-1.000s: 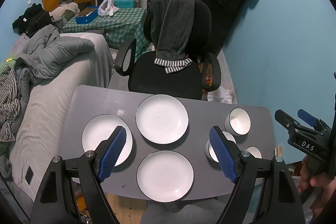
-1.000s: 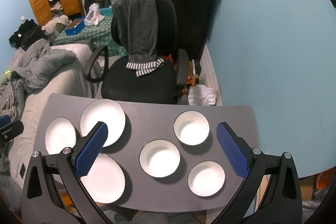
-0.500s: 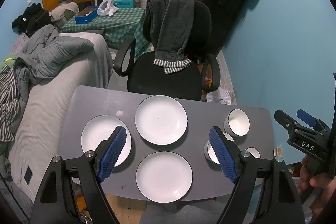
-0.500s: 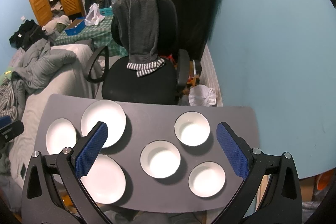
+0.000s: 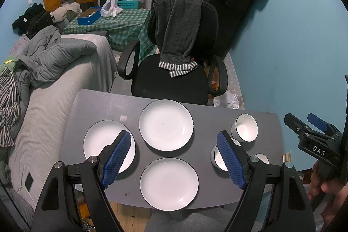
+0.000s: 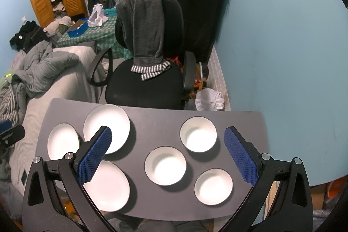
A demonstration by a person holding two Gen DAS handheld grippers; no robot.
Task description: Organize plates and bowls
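Observation:
Three white plates lie flat on a small grey table (image 5: 208, 119): a far plate (image 5: 166, 125), a near plate (image 5: 169, 183) and a left plate (image 5: 102, 140). Three white bowls stand on the table's right half: far bowl (image 6: 198, 134), middle bowl (image 6: 165, 165), near bowl (image 6: 213, 186). My left gripper (image 5: 174, 159) hovers open well above the plates, holding nothing. My right gripper (image 6: 167, 154) hangs open above the bowls, empty too. It also shows at the right edge of the left wrist view, the right gripper (image 5: 313, 134) held by a hand (image 5: 322, 184).
A black office chair (image 5: 171, 77) draped with a grey garment stands right behind the table. A bed with grey bedding (image 5: 50, 71) runs along the left side. The blue wall (image 6: 282, 58) is close on the right. A white bag (image 6: 209, 99) lies on the floor.
Both grippers have drifted slightly, so the table sits a little lower and nearer in both views. Plates and bowls have not moved. Both grippers stay open.

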